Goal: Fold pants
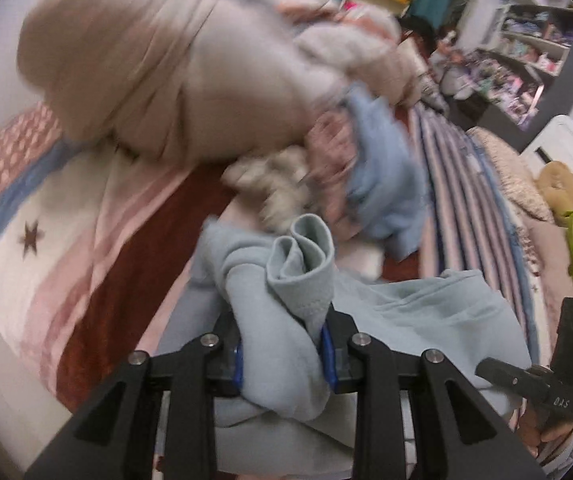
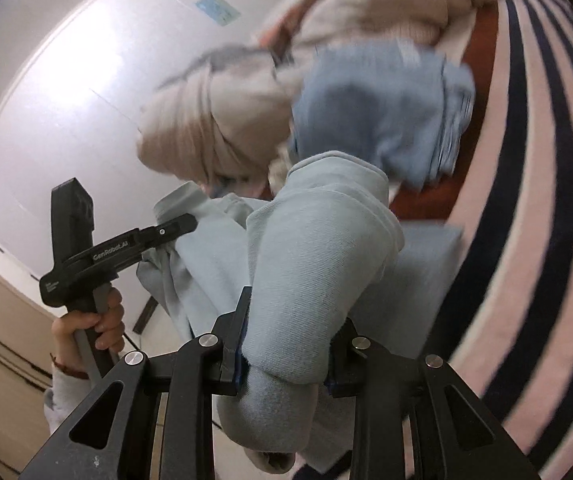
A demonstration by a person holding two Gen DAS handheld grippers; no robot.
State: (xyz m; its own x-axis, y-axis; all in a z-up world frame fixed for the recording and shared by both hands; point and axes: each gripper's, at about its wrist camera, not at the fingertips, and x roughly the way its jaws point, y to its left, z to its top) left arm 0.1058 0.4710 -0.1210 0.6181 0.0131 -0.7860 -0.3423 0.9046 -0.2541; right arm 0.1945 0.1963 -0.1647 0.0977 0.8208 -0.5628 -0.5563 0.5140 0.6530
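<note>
1. Between the jaws of the left gripper [image 1: 284, 354], a bunched fold of the pale blue pants [image 1: 286, 280] is clamped.
2. The right gripper [image 2: 286, 356] is likewise clamped on another bunch, the cloth spilling forward past its jaws.
3. No flat fold is seen yet; spreading and folding are judged outstanding.
</note>
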